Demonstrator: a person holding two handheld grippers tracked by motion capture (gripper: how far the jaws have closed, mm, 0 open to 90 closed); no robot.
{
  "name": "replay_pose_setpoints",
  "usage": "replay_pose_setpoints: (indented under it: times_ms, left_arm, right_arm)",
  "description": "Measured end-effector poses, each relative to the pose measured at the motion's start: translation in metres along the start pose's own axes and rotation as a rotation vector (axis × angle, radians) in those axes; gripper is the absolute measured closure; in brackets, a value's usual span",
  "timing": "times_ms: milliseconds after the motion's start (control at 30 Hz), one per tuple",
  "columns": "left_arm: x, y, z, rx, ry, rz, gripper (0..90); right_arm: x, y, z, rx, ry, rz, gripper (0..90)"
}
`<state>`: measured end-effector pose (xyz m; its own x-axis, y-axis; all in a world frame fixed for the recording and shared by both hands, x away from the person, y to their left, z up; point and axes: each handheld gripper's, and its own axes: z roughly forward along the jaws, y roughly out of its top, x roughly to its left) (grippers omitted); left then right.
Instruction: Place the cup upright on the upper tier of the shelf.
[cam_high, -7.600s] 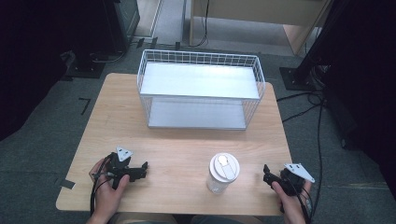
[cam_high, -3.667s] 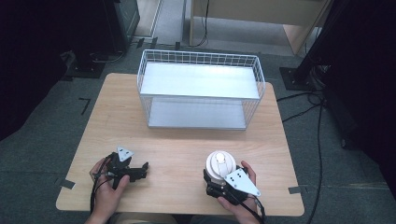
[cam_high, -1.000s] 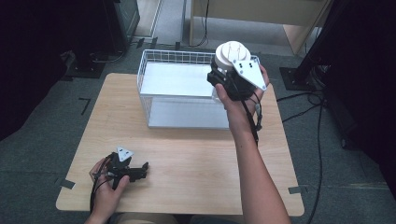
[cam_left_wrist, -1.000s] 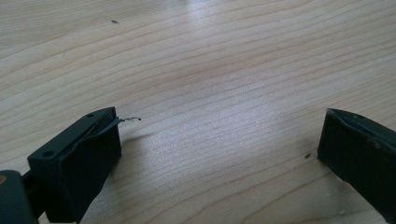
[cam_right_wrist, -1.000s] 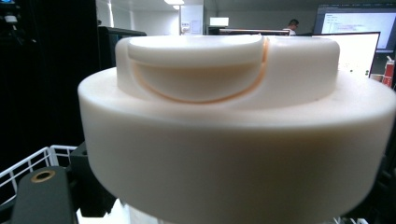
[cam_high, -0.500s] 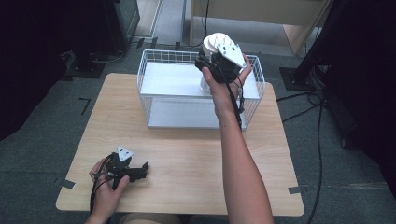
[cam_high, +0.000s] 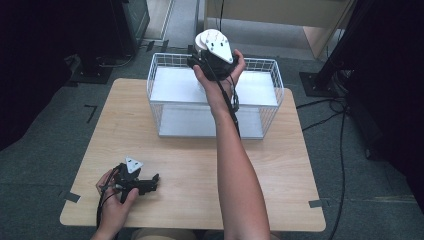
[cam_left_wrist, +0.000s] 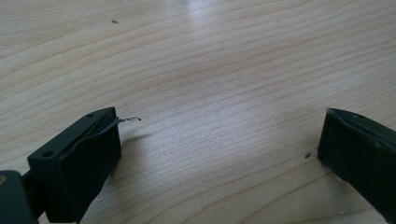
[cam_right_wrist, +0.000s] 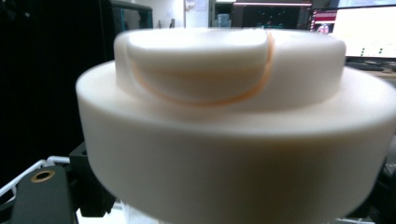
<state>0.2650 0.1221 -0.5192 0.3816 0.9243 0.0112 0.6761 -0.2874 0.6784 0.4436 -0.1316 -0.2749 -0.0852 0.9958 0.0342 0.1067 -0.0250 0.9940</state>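
Note:
A cup with a white lid (cam_high: 202, 41) hangs in the air above the back left part of the white wire basket (cam_high: 270, 76). My right gripper (cam_high: 204, 58) is shut on the cup, and the person's arm reaches forward over the table. Up close in the right gripper view, the blurred white lid (cam_right_wrist: 233, 116) sits between the black fingers (cam_right_wrist: 43, 196). My left gripper (cam_high: 149, 183) rests on the wooden table (cam_high: 280, 165) near its front left corner. It stands open, with bare wood between its jaws (cam_left_wrist: 219, 140).
The basket stands at the table's far edge, with a white shelf panel (cam_high: 175, 90) inside. Black stands and cables (cam_high: 335, 107) lie on the floor to the right. Dark equipment (cam_high: 100, 30) sits at the back left.
My right gripper has carried the cup from the table up over the basket, drifting left and farther back in the last second. The left gripper has stayed put.

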Motion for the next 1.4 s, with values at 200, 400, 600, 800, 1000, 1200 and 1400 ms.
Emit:
replay_pose_setpoints:
  times_ms: [200, 400, 600, 800, 1000, 1200, 1400]
  left_arm:
    - [0.000, 0.000, 0.000, 0.000, 0.001, 0.001, 0.0]
    - [0.000, 0.000, 0.000, 0.000, 0.002, 0.001, 0.0]
    - [0.000, 0.000, 0.000, -0.003, 0.003, 0.001, 0.0]
    - [0.000, 0.000, 0.000, -0.003, 0.003, 0.001, 0.0]
    - [0.000, 0.000, 0.000, -0.002, 0.003, 0.001, 0.0]
    - [0.000, 0.000, 0.000, -0.001, 0.003, 0.001, 0.0]
    - [0.000, 0.000, 0.000, -0.003, 0.003, 0.005, 0.0]
  right_arm:
    - [-0.009, -0.005, -0.009, 0.044, 0.094, 0.000, 9.7]
    - [-0.018, -0.023, -0.023, 0.063, 0.131, -0.020, 9.6]
    - [-0.028, -0.046, -0.041, 0.089, 0.177, -0.039, 9.6]
    - [-0.033, -0.065, -0.059, 0.099, 0.215, -0.067, 9.6]
    - [-0.041, -0.080, -0.073, 0.106, 0.227, -0.080, 9.6]
    - [-0.054, -0.096, -0.088, 0.119, 0.227, -0.076, 9.6]
    - [-0.069, -0.113, -0.104, 0.135, 0.228, -0.074, 9.6]
